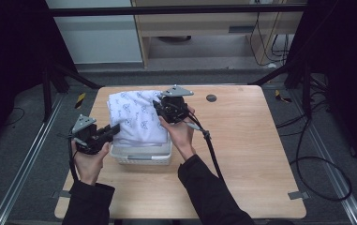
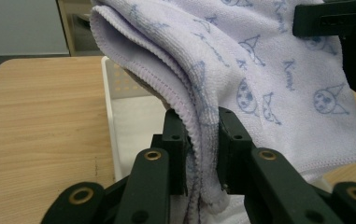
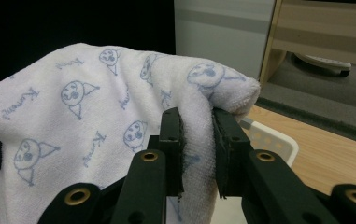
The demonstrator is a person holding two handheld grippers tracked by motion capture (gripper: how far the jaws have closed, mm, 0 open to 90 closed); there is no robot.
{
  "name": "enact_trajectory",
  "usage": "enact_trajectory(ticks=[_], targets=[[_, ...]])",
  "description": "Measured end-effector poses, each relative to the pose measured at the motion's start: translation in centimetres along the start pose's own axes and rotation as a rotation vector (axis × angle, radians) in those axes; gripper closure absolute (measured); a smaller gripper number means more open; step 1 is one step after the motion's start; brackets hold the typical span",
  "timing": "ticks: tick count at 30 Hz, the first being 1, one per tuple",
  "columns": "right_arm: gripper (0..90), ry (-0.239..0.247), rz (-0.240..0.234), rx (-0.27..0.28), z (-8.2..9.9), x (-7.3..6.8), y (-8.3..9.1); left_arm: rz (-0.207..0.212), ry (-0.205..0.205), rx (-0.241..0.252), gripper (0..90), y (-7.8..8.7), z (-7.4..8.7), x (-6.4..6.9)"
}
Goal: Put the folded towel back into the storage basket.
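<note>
The folded white towel (image 1: pixel 136 116), printed with small blue cartoon faces, hangs over the white perforated basket (image 1: pixel 141 158) that sits on the wooden table (image 1: pixel 241 154). It is held just above the basket's opening, with its lower folds sagging toward the inside. I have it by two edges. My left gripper (image 2: pixel 202 140) is clenched on the stitched, layered hem nearest me, the pile bunched thick between the black pads. My right gripper (image 3: pixel 197 140) is clamped on a rolled corner at the far side, with the fold bulging out past the jaw tips. In the high view, the left gripper (image 1: pixel 113 130) reaches in from the basket's left and the right gripper (image 1: pixel 159 105) from its far right corner.

As I judge it, the step is settling the towel down into the basket. To do it well, I should keep both grips firm and lower the two hands together and level, so the fold stays square and no layer slips out. The towel looks wider than the basket's mouth, so I would bring my hands slightly toward each other to let the middle sink in first. The basket is light plastic, and dragging cloth over the rim could tip or slide it. I would release only once the bulk rests inside.
</note>
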State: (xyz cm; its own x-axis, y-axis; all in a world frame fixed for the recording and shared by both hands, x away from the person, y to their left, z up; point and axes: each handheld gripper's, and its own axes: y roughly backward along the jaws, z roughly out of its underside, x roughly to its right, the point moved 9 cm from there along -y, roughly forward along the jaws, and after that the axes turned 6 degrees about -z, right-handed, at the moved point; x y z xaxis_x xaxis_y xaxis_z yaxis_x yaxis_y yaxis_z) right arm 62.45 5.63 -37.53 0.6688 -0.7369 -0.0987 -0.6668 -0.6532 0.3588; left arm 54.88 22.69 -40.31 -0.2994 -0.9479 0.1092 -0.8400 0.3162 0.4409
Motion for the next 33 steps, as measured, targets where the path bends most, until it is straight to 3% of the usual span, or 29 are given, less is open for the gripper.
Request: enact_trajectory(ticks=[13,16,26,33], targets=[[75.6,-0.003,0.024,-0.045,1.8,0.7,-1.2,-0.012,-0.006,-0.06,75.0,-2.0,1.5,-0.4],[75.6,-0.027,0.021,-0.049,2.5,1.1,-1.7,-0.018,-0.008,-0.076,75.0,-2.6,2.0,-0.6],[75.6,-0.039,0.031,-0.083,4.3,1.6,-3.0,-0.029,-0.006,-0.116,75.1,-3.9,3.1,-1.1],[75.5,-0.042,0.036,-0.098,5.1,1.8,-3.3,-0.041,-0.024,-0.138,75.0,-4.5,3.7,-1.1]])
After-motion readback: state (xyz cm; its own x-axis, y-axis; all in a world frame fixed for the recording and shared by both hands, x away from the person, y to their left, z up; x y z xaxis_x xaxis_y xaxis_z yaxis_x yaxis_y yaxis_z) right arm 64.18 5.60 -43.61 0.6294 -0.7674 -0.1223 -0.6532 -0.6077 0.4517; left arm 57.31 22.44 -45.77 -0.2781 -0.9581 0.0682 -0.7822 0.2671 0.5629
